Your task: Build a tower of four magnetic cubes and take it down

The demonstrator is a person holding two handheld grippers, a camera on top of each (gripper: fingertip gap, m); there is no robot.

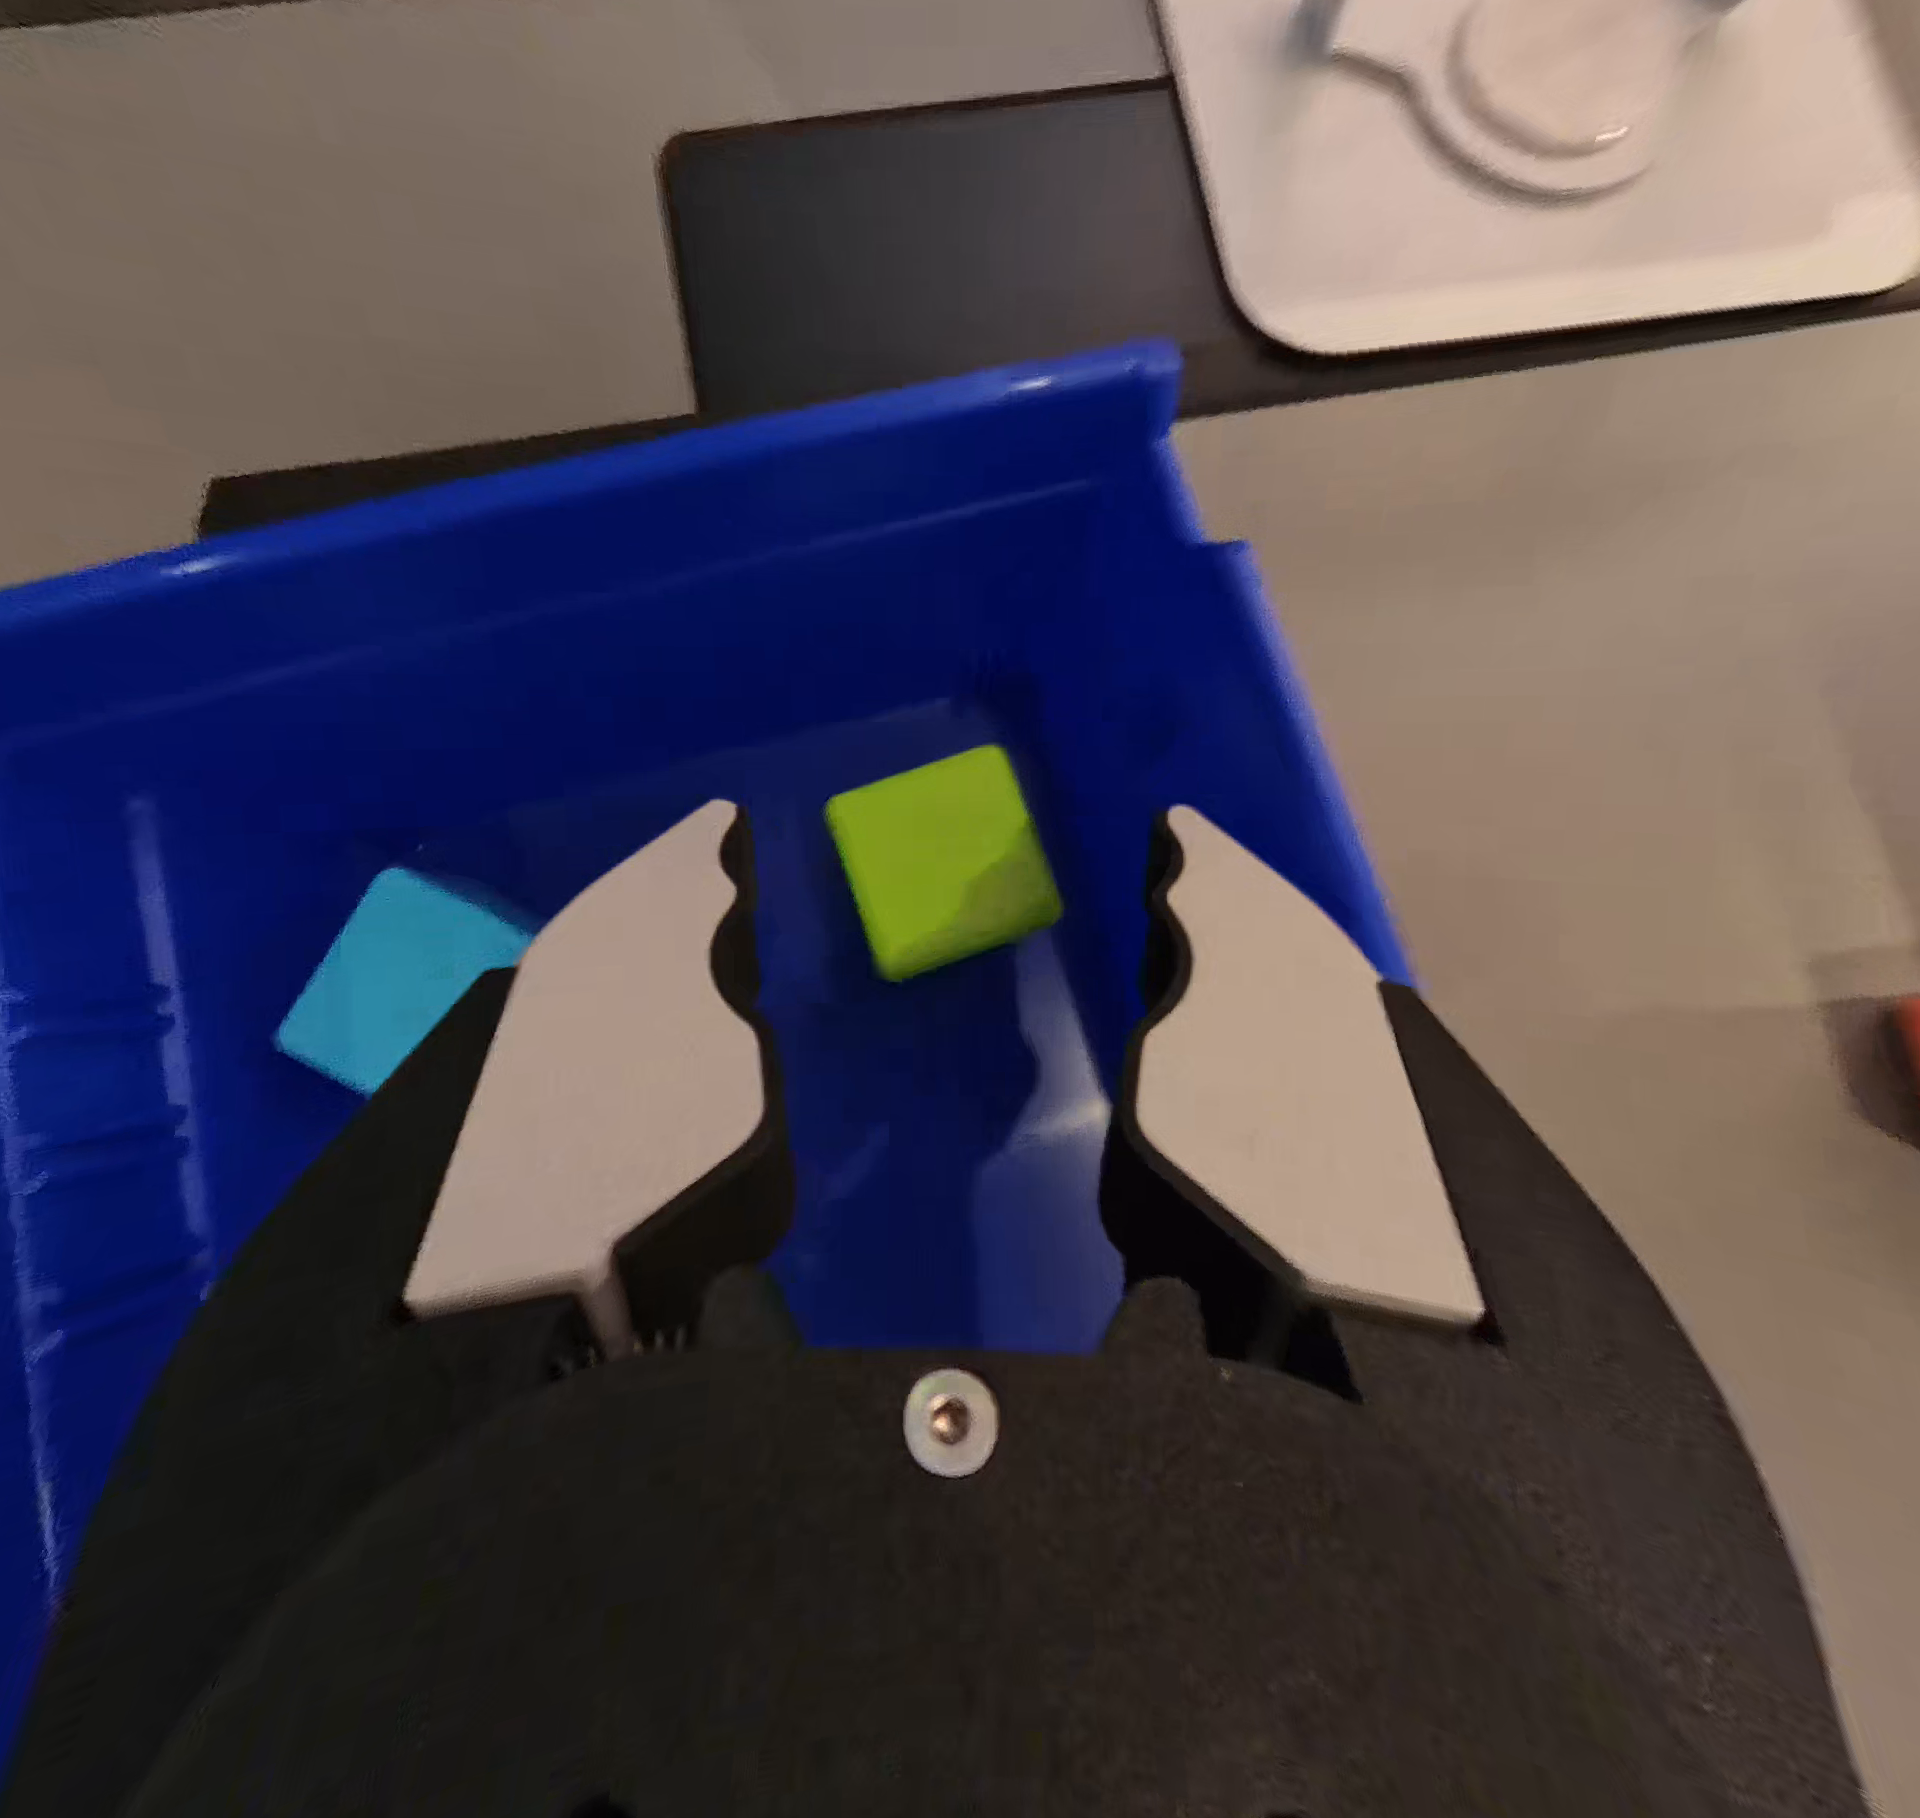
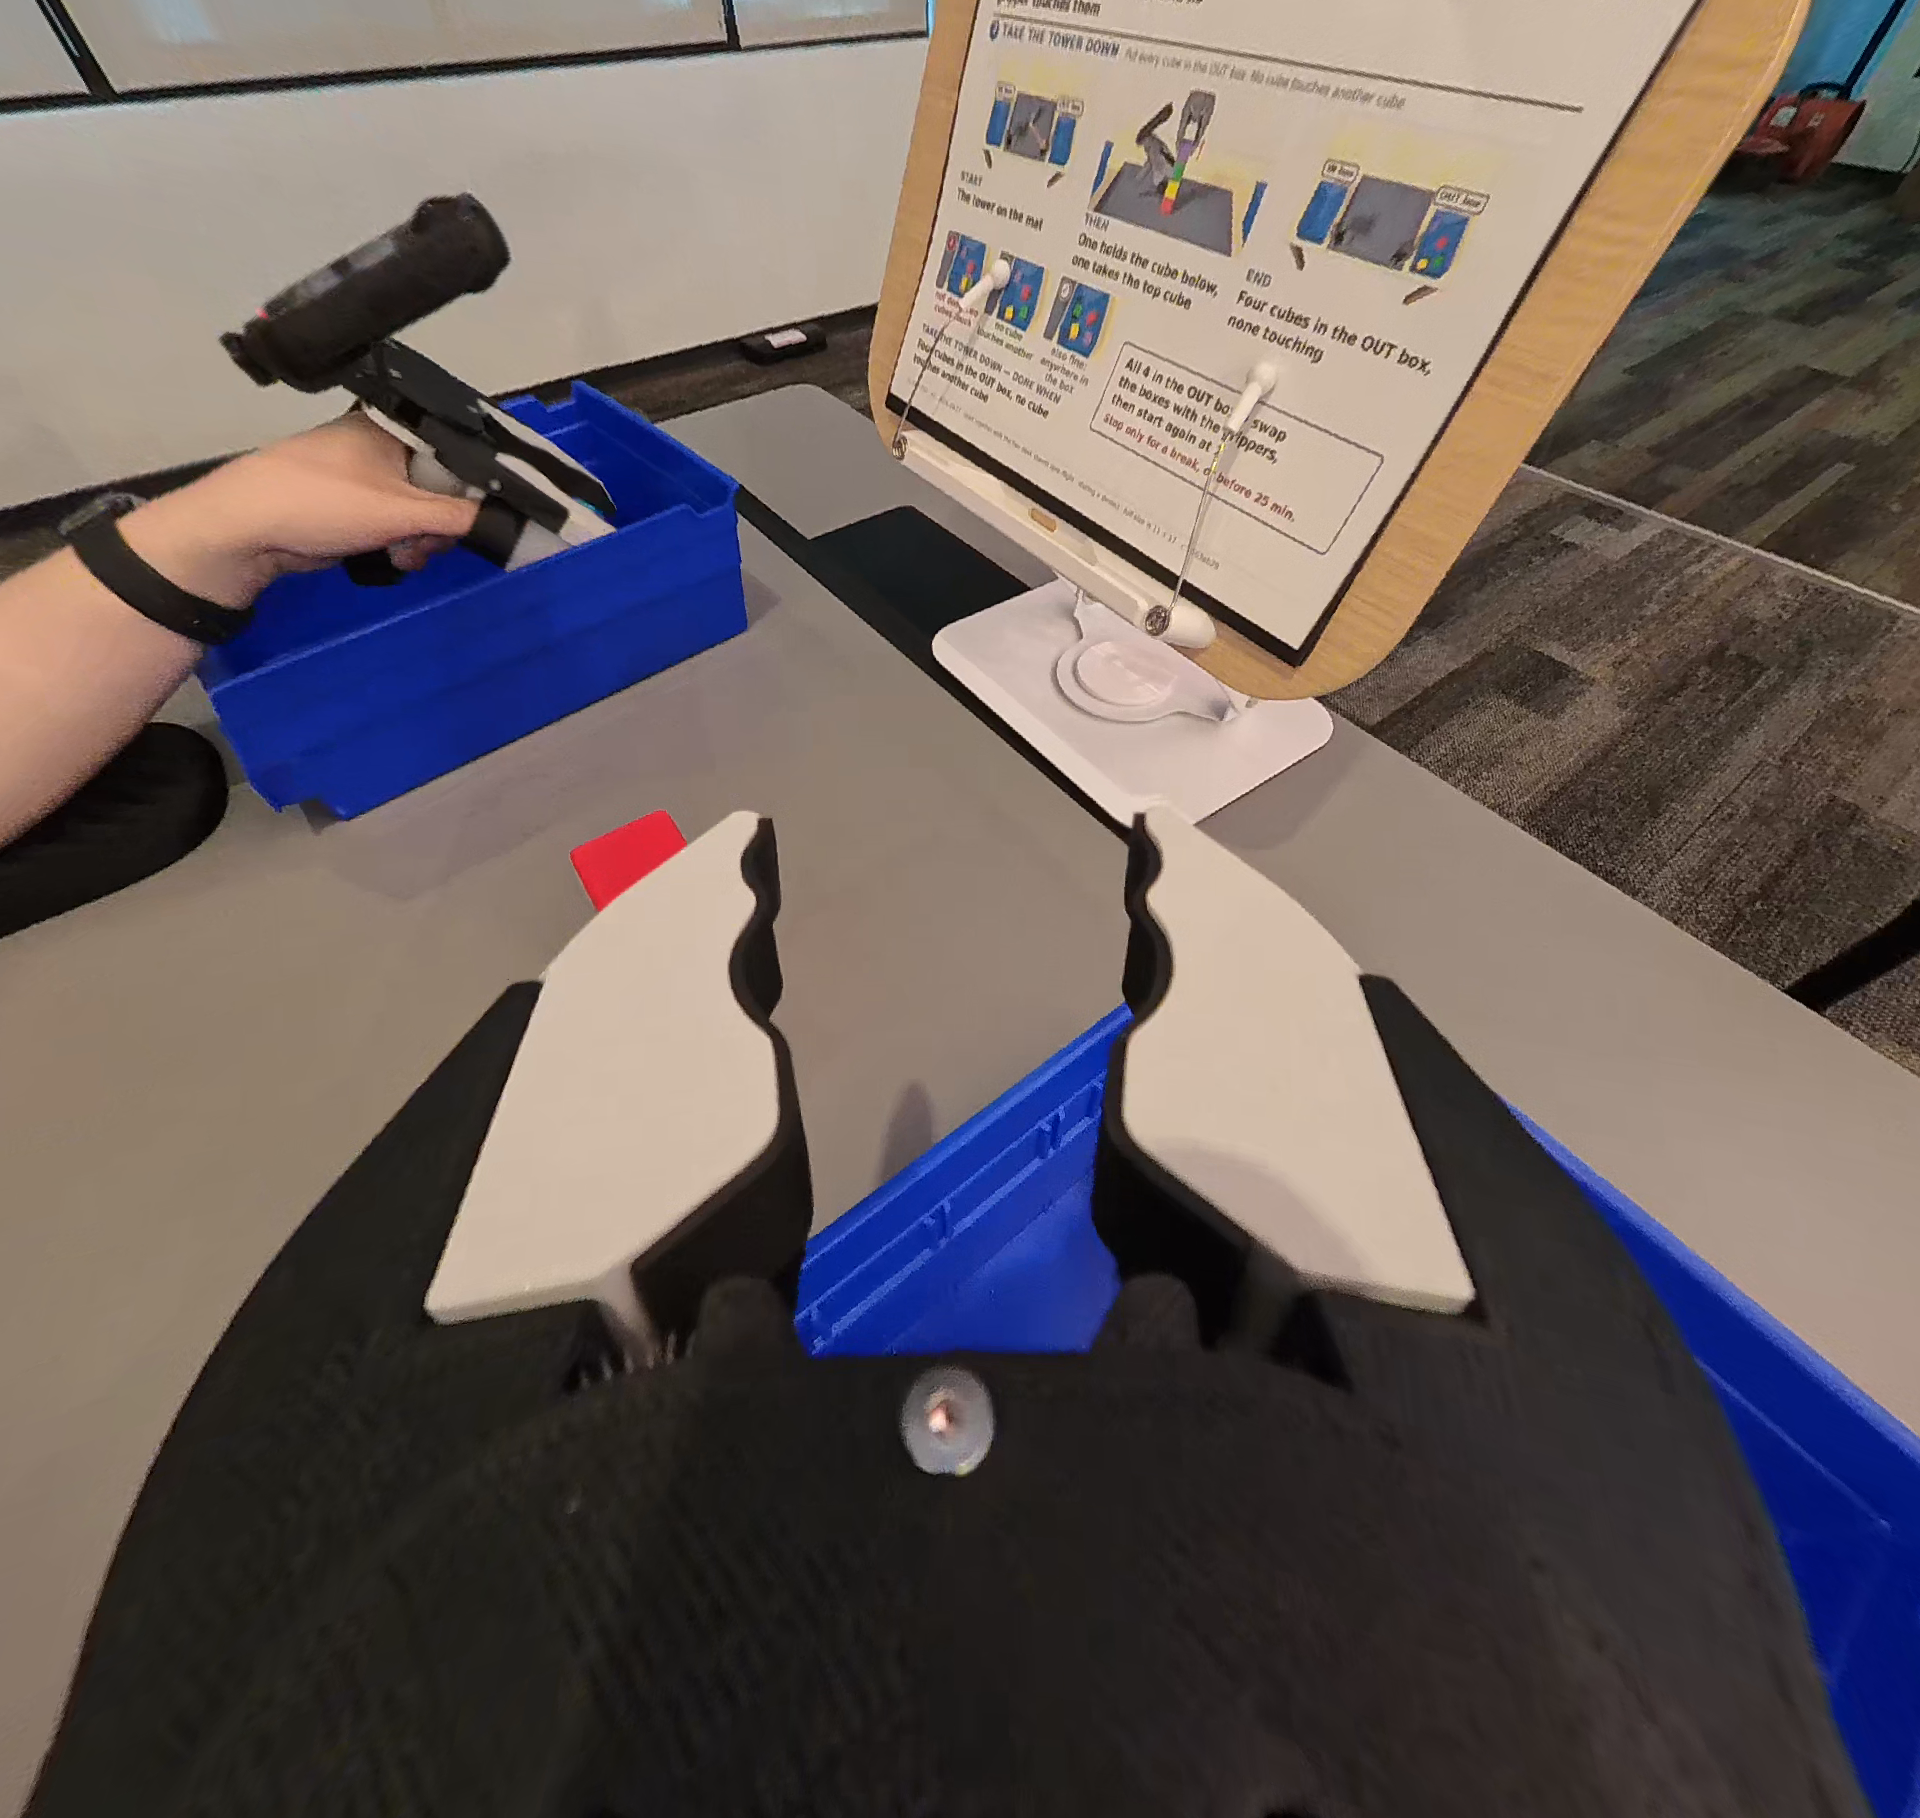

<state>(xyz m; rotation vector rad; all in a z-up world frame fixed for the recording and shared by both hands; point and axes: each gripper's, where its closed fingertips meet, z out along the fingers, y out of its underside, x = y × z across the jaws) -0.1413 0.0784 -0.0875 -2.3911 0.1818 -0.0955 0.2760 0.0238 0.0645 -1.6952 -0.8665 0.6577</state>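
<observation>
My left gripper is open and empty, reaching down into a blue bin. A green cube lies on the bin floor just beyond the gap between my fingers. A light blue cube lies to its left, partly hidden by my left finger. My right gripper is open and empty above the grey table. A red cube stands on the table just left of its left fingertip. A second blue bin lies under my right gripper. The left gripper also shows far left, inside its bin.
An instruction board on a white stand stands at the table's far side; its base also shows in the left wrist view. A black mat lies behind the bin. A person's hand with a black wristband holds the left gripper. The table's right edge is near. One gripper's finger ends stand about 45 centimeters off the other's.
</observation>
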